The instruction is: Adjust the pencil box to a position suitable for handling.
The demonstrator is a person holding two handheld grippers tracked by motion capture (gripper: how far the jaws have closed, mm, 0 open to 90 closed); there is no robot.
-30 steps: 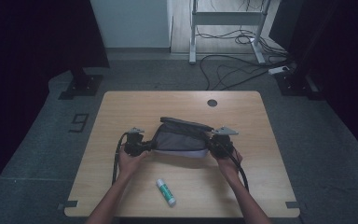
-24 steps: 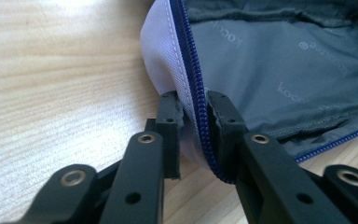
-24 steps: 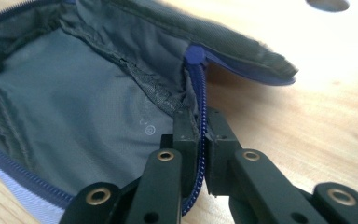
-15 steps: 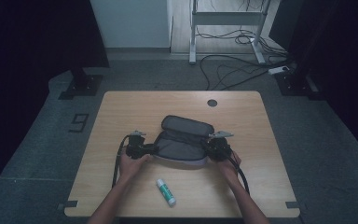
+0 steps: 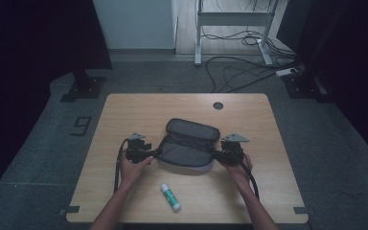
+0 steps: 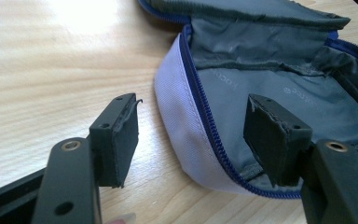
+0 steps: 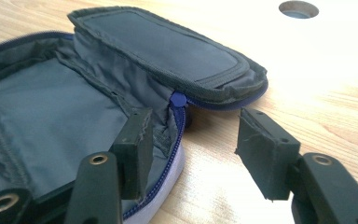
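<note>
- while i hold both grippers low at the bench (image 5: 124, 110), the grey pouch (image 5: 188, 148) lies unzipped in the middle of it, lid flap folded back toward the far side.
- left gripper (image 5: 146, 154) sits at the pouch's left end; in the left gripper view its fingers (image 6: 116, 135) are apart, clamped on nothing, straddling the pale lower rim with its blue zipper (image 6: 205, 100). one finger over bare wood, the other over the grey lining.
- right gripper (image 5: 223, 154) is at the pouch's right end; in the right gripper view its fingers (image 7: 135, 144) are also apart and hold nothing. one finger is over the lining just inside the zipper, the other over the bench outside.
- blue zipper pull (image 7: 178, 99) sits at the hinge corner between flap and body, just beyond my right fingers.
- lining inside shows faint printed text, too blurred to read.
- glue stick (image 5: 170, 197), white with green label, lies on the bench near the front edge, apart from the pouch, between my forearms.
- round cable hole (image 5: 218, 105) in the bench toward the far side, well apart from the pouch.
</note>
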